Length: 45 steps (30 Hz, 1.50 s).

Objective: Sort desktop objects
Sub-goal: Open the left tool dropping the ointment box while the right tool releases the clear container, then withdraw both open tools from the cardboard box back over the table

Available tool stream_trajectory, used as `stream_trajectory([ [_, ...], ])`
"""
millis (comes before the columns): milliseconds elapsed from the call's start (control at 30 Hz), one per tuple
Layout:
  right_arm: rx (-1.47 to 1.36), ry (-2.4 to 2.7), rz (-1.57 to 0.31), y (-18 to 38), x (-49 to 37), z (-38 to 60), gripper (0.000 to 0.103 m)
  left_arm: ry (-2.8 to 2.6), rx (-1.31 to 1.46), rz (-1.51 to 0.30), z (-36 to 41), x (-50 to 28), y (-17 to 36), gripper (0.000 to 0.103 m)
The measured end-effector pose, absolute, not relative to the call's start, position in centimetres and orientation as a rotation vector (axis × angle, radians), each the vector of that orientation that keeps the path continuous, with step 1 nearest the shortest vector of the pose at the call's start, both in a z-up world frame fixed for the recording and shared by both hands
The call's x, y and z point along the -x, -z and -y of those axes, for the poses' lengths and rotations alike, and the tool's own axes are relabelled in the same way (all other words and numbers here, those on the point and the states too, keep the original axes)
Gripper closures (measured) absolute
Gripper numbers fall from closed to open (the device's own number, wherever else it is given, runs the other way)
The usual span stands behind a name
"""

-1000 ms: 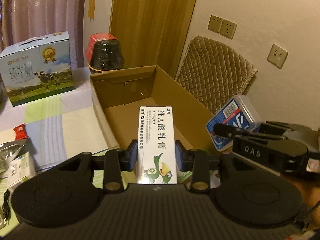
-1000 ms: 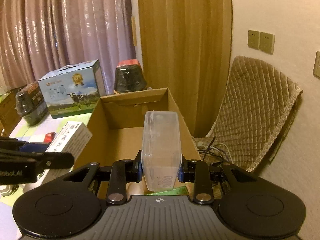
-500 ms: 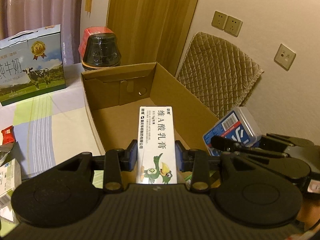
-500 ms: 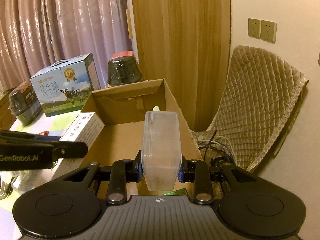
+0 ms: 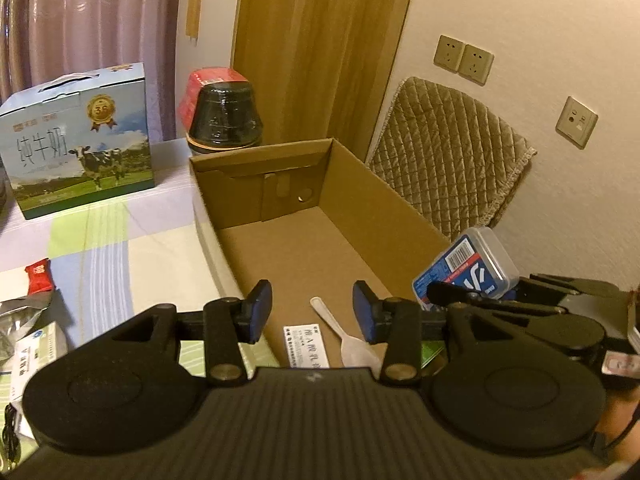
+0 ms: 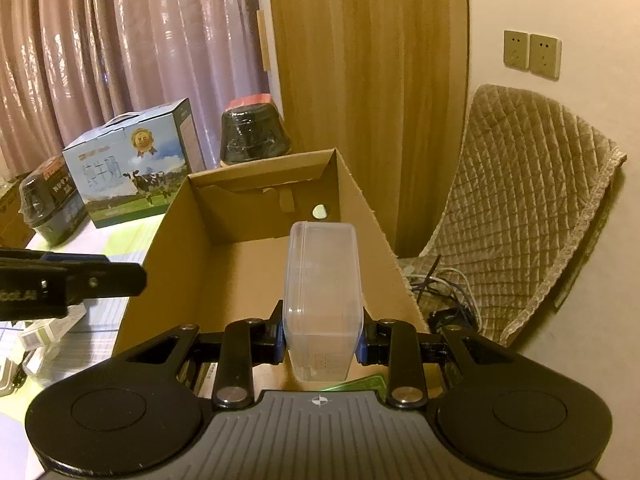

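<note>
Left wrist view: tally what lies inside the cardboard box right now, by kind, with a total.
White ointment carton: 1
White plastic spoon: 1
Green item, mostly hidden behind the gripper finger, kind unclear: 1
Total in the cardboard box: 3

Your left gripper (image 5: pixel 312 312) body hides most of the white carton (image 5: pixel 306 346) below its claw, and that carton's print is too blurry to read.

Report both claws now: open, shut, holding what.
Left claw: open, empty, jaws just widened; white carton lies below.
Right claw: shut on clear plastic box.
</note>
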State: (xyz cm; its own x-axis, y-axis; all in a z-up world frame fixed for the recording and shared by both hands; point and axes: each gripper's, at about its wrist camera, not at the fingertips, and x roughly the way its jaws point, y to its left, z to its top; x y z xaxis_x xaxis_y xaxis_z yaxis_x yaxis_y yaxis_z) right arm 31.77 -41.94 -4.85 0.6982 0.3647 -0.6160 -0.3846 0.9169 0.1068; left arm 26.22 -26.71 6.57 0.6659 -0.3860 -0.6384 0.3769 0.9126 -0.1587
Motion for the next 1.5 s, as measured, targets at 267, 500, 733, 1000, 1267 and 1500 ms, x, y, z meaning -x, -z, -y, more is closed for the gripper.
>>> stream_trajectory([
  [267, 0.021, -0.442, -0.660, 4.3, -31.9, 41.0, 0.073, 0.407, 0.015, -0.732, 25.2, -25.5, -6.3, 0.060],
  [500, 0.016, -0.436, -0.661, 4.1, -31.1, 41.2, 0.059, 0.388, 0.023, -0.737, 23.5, -24.6, -6.0, 0.060],
  [733, 0.006, -0.440, -0.661, 3.6, -29.6, 41.2, 0.052, 0.352, 0.033, -0.743, 20.9, -23.0, -5.8, 0.058],
  [1000, 0.013, -0.513, -0.616, 1.1, -26.5, 38.8, 0.043, 0.280, 0.017, -0.743, 16.6, -19.9, -6.2, 0.051],
  [1267, 0.026, -0.632, -0.586, -0.6, -22.2, 34.4, 0.028, 0.164, 0.011, -0.735, 10.0, -15.7, -7.0, 0.039],
  [1500, 0.059, -0.699, -0.593, -0.1, -18.9, 30.8, 0.007, 0.072, 0.017, -0.746, 4.3, -11.8, -6.8, 0.022],
])
